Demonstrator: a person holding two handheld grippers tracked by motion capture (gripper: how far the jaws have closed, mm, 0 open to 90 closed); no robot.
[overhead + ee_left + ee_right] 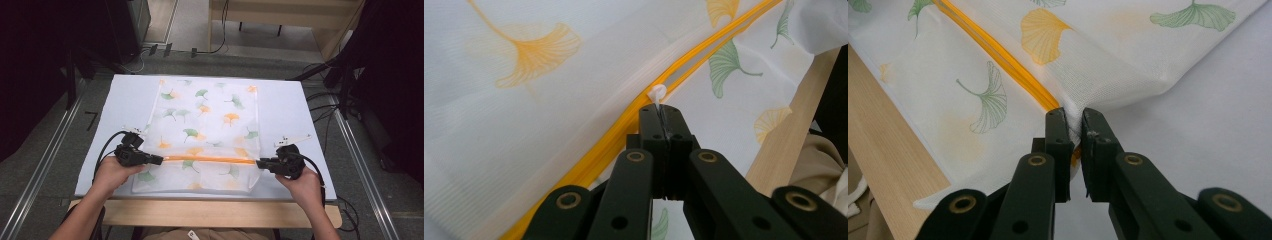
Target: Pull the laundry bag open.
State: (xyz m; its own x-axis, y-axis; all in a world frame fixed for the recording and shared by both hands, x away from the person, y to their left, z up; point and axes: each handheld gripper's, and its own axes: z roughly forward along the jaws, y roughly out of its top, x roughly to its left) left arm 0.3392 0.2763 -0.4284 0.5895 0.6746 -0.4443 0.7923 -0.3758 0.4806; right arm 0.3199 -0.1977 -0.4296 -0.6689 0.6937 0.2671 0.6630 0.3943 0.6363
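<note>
High view: white mesh laundry bag [205, 130] with green and orange ginkgo-leaf print lies flat on the pale bench [290, 107], long axis running near to far, near edge close to the bench's wooden front lip [210, 212]. Orange zipper [207, 159] crosses the bag left to right near its near end. Left hand-held gripper [159, 160] sits at the zipper's left end, held by the person's left hand [112, 172]; right hand-held gripper [260, 163] sits at the zipper's right end, held by the right hand [302, 185]. Both grippers point inward toward each other, cables trailing off behind them. Left gripper view: jaws pressed together, pinching the small white zipper pull [657, 93] right at their tips; orange zipper [624, 130] runs diagonally from lower left to upper right, with bag mesh [524, 100] on both sides and the wooden lip [784, 145] at right. Right gripper view: jaws nearly together with a narrow gap, pinching a bunched fold of the bag's mesh [1075, 117] at the end of the zipper [998, 57]; fabric puckers up from the tips, bare bench surface [1218, 125] to the right, wooden lip [888, 165] at left.
</note>
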